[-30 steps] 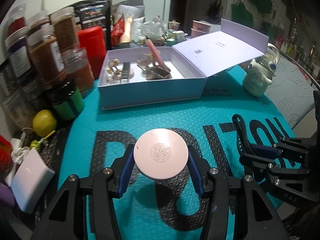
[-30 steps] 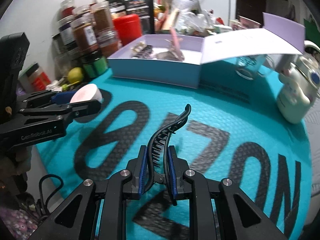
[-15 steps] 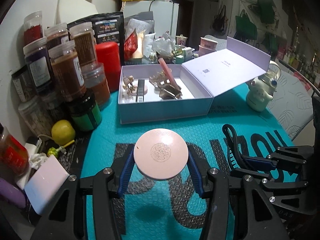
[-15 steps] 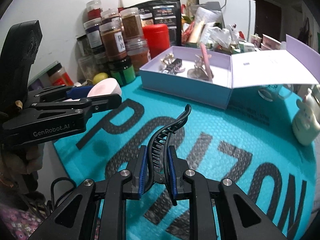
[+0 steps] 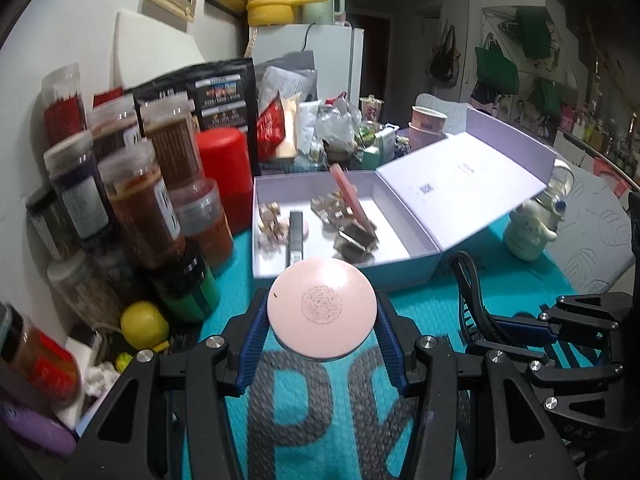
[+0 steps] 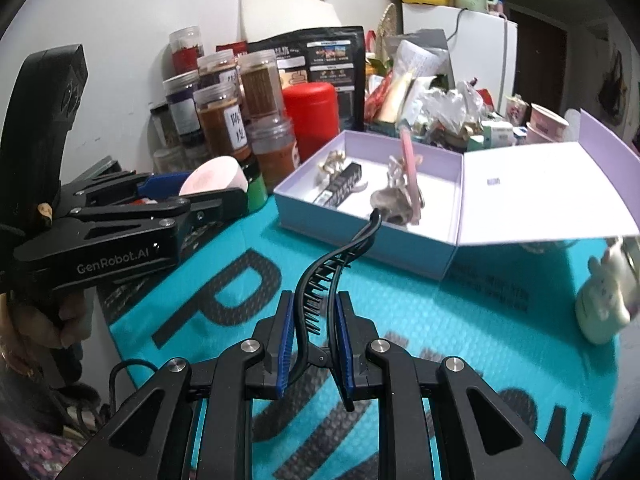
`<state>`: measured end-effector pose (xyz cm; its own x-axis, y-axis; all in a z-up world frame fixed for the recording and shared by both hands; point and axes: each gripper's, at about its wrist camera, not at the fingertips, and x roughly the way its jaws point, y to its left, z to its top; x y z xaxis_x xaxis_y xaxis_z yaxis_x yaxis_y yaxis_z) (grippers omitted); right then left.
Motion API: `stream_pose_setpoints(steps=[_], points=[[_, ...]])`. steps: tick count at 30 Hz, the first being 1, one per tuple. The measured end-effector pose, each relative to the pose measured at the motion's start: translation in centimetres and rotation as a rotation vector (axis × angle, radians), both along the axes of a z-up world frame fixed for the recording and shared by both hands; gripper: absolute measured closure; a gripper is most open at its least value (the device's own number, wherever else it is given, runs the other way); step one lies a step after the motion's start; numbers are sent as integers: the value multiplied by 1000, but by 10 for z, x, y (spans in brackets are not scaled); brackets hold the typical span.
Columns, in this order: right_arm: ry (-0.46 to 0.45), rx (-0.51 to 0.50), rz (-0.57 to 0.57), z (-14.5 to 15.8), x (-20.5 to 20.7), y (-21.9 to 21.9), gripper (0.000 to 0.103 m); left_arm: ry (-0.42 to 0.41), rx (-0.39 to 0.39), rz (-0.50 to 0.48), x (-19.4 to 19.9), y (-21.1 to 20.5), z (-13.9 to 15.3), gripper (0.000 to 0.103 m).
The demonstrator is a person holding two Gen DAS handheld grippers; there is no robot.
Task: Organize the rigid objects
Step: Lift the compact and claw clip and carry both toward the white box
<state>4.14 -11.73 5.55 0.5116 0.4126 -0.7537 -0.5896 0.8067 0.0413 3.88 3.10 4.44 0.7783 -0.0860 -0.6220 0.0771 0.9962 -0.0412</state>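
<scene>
My left gripper (image 5: pixel 322 330) is shut on a round pink compact (image 5: pixel 322 314) and holds it above the teal mat, just in front of the open lilac box (image 5: pixel 344 272). The same compact shows in the right wrist view (image 6: pixel 214 178). My right gripper (image 6: pixel 314 336) is shut on a black curved hair clip (image 6: pixel 332 268), raised over the mat, pointing toward the box (image 6: pixel 368 240). The box holds several hair clips and a pink comb (image 5: pixel 352 204). The right gripper also shows at the right of the left wrist view (image 5: pixel 516 328).
Stacked spice jars (image 5: pixel 136 208) and a red canister (image 5: pixel 226 176) crowd the left of the box. A yellow lemon (image 5: pixel 144 324) lies by the jars. A white figurine (image 5: pixel 530 232) stands right of the box under its open lid (image 5: pixel 468 176).
Both grippers have risen and tilted up, still holding their objects. The box now sits closer in front of them and more of the room shows.
</scene>
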Motion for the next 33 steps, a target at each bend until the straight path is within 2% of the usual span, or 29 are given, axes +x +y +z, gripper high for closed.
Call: stream_pose_setpoints(steps=[7,15,33], points=[[-30,-1,20,18,22,6,83,-36,20,-3,24,3,19,53],[-52,-4,30,30,51,10,83,-32,29,-25,57,4,22,53],[-44,-8,32,27,121,22,83,-32,47,-30,128,18,23,53]])
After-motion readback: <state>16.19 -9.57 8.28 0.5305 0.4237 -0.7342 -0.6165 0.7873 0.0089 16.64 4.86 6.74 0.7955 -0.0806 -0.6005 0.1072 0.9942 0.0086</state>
